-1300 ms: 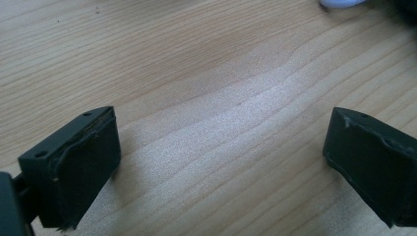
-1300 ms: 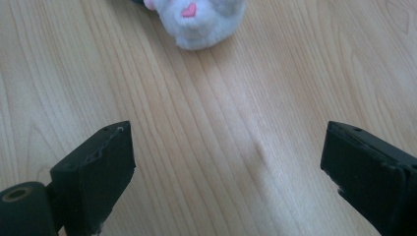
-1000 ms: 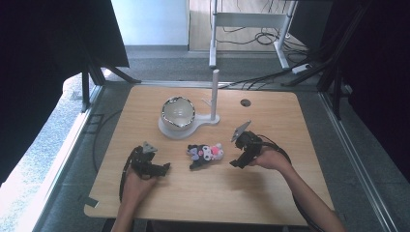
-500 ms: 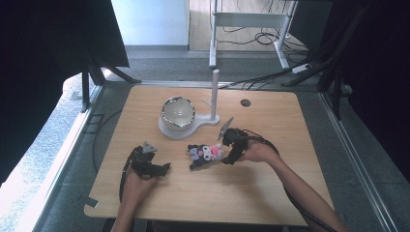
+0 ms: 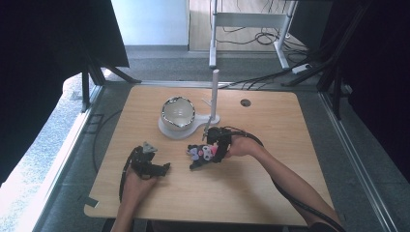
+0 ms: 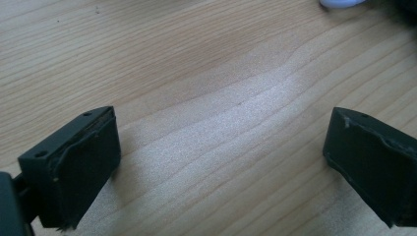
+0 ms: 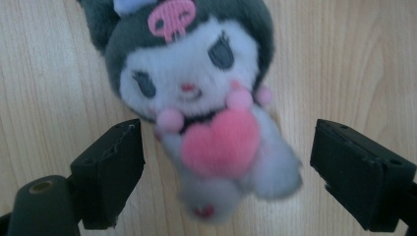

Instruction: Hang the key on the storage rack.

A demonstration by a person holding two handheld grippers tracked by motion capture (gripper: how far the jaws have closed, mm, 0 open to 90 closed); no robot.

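Observation:
A small plush doll with a black hood, white face and pink heart lies on the wooden table. My right gripper hovers over it, open. In the right gripper view the doll lies face up, its lower body between my two black jaws, which stand apart on either side without touching it. My left gripper rests near the table's front left, open. In the left gripper view its jaws are wide apart over bare wood.
A white bowl with a dark patterned rim sits on a white base behind the doll. A thin white post rises from that base. A dark round hole marks the table's far side. Cables trail from both grippers.
My right gripper has moved left from the table's right-centre to sit over the plush doll. The left gripper has stayed in place.

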